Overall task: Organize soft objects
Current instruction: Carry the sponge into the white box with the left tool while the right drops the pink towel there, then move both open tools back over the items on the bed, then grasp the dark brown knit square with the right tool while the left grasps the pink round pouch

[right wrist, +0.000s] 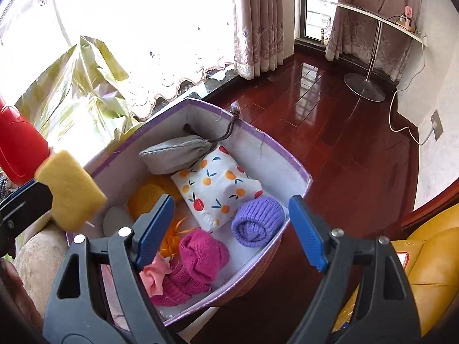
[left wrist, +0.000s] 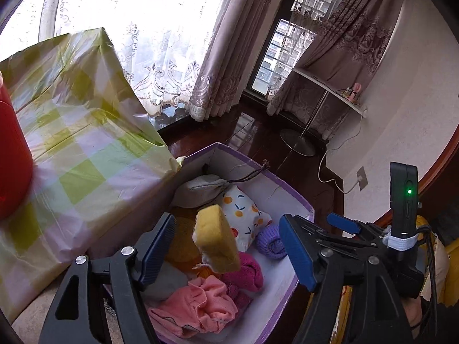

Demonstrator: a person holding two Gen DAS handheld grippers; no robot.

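Note:
A yellow sponge (left wrist: 217,239) is in the air between the spread fingers of my left gripper (left wrist: 229,243), touching neither pad, above the purple-rimmed box (left wrist: 289,192). The right wrist view shows the sponge (right wrist: 71,190) at the left gripper's tip, over the box's left rim (right wrist: 275,143). In the box lie a grey drawstring pouch (right wrist: 175,154), a fruit-print pillow (right wrist: 221,189), a purple knit roll (right wrist: 256,220), a magenta knit roll (right wrist: 202,253), a pink cloth (left wrist: 195,304) and a yellow knit piece (right wrist: 146,195). My right gripper (right wrist: 229,229) is open and empty over the box.
A table under a green-checked plastic cloth (left wrist: 71,132) stands left of the box, with a red container (left wrist: 11,160) on it. Glossy wood floor (right wrist: 330,120) lies beyond. A white stand table (right wrist: 370,54) is by the curtains, a yellow leather seat (right wrist: 427,261) at right.

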